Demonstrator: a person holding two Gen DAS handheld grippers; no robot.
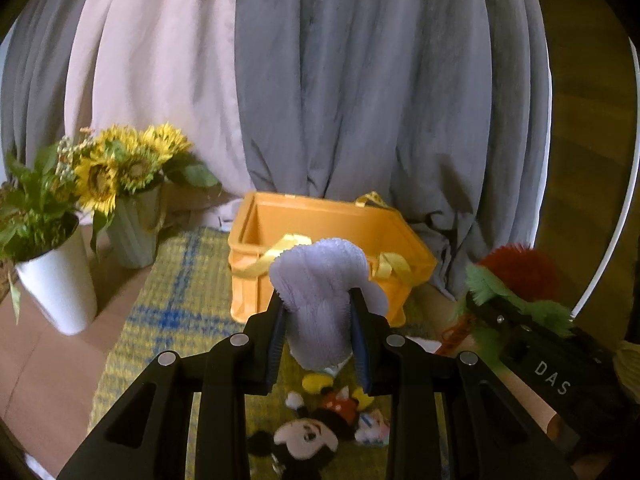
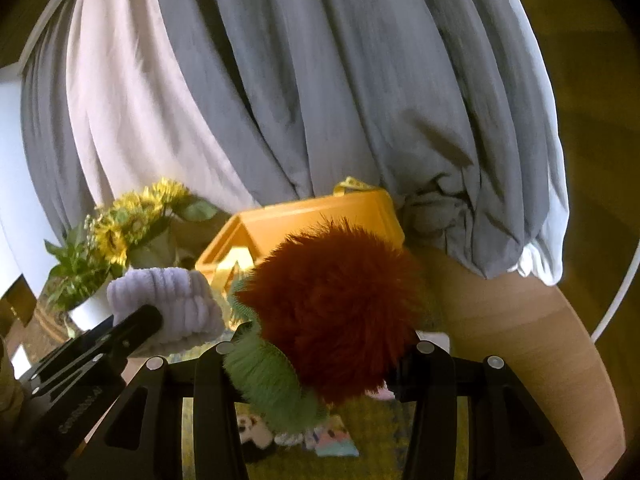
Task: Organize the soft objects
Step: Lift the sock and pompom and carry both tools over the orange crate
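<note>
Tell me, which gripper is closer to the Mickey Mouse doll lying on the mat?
Probably the left. The left gripper, holding a lavender plush, hangs directly above the Mickey doll. The right gripper, clutching a red fuzzy toy, sits off to the doll's right.

You're looking at orange bin (image 1: 332,236) with yellow straps (image 1: 276,254), lilac ribbed cloth (image 1: 320,292), red-and-green fuzzy toy (image 2: 332,312), yellow-blue plaid mat (image 1: 176,292), grey-and-pink drapes (image 1: 360,100), yellow sunflowers (image 1: 120,164).
</note>
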